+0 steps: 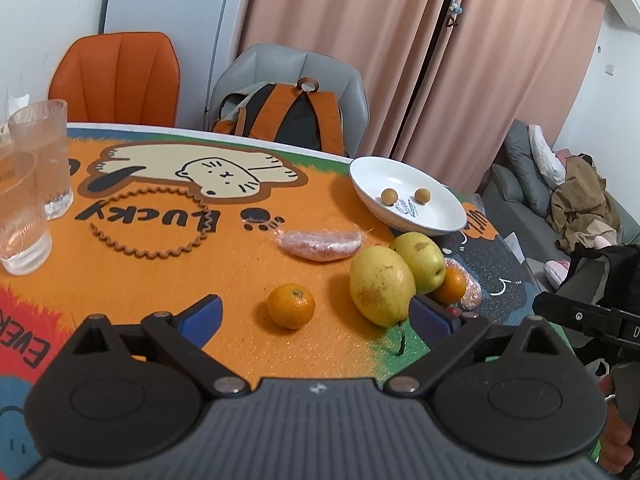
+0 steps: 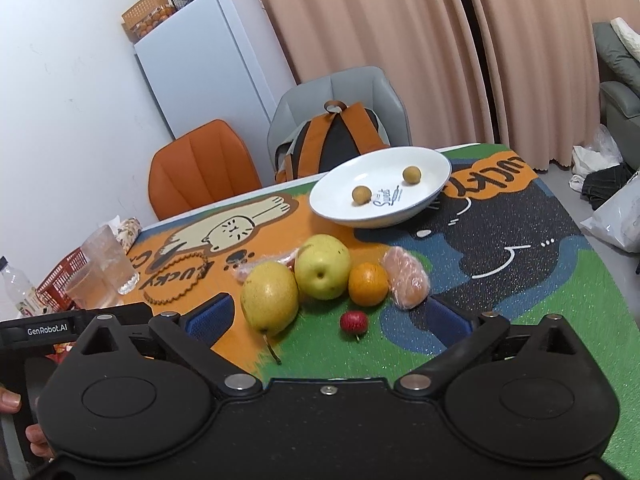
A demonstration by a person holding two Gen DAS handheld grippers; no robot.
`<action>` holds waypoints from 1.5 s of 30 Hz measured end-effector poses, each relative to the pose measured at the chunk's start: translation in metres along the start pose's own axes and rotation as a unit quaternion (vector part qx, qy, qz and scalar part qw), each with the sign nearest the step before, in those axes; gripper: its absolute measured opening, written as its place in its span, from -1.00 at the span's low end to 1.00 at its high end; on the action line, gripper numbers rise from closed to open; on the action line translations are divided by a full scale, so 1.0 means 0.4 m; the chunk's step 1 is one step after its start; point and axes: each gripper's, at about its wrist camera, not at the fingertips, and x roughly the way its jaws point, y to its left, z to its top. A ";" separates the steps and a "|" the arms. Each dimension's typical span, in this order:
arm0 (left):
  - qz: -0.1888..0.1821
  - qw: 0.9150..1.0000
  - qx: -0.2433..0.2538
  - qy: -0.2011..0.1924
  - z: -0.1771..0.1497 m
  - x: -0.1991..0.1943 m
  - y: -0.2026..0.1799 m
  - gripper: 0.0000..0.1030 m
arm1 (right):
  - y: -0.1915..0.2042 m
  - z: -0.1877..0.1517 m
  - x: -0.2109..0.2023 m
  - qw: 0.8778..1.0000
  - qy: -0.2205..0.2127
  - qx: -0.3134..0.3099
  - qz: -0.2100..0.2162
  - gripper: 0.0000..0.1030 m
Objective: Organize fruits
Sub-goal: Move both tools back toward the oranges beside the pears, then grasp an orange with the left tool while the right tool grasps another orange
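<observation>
A white plate (image 1: 374,172) (image 2: 434,168) holds two small brown fruits (image 1: 389,196) (image 2: 361,194). In front of it lie a yellow pear (image 1: 380,290) (image 2: 269,296), a green-yellow apple (image 1: 420,260) (image 2: 323,266), an orange (image 2: 368,284) (image 1: 452,283), a small tangerine (image 1: 291,306), two wrapped orange pieces (image 1: 320,245) (image 2: 406,276) and a small red fruit (image 2: 353,322). My left gripper (image 1: 314,316) is open and empty, the tangerine between its fingers. My right gripper (image 2: 330,318) is open and empty, just before the red fruit.
Two ribbed glasses (image 1: 42,160) (image 2: 106,268) stand at the table's left. A red basket (image 2: 60,280) and a bottle (image 2: 16,292) sit beyond them. An orange chair (image 1: 116,80) and a grey chair with a backpack (image 1: 296,116) stand behind the table.
</observation>
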 end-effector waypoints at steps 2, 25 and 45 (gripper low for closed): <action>0.001 1.000 -0.001 -0.001 -0.004 0.003 0.004 0.91 | 0.000 -0.003 0.005 1.000 0.000 -0.003 -0.003 1.00; 0.023 1.000 -0.005 0.013 -0.023 0.133 0.033 0.44 | -0.036 -0.006 0.127 1.000 0.026 -0.001 -0.012 0.00; 0.023 0.999 -0.005 0.044 -0.016 0.217 0.036 -0.21 | -0.062 0.003 0.210 0.999 0.041 0.006 -0.015 -0.11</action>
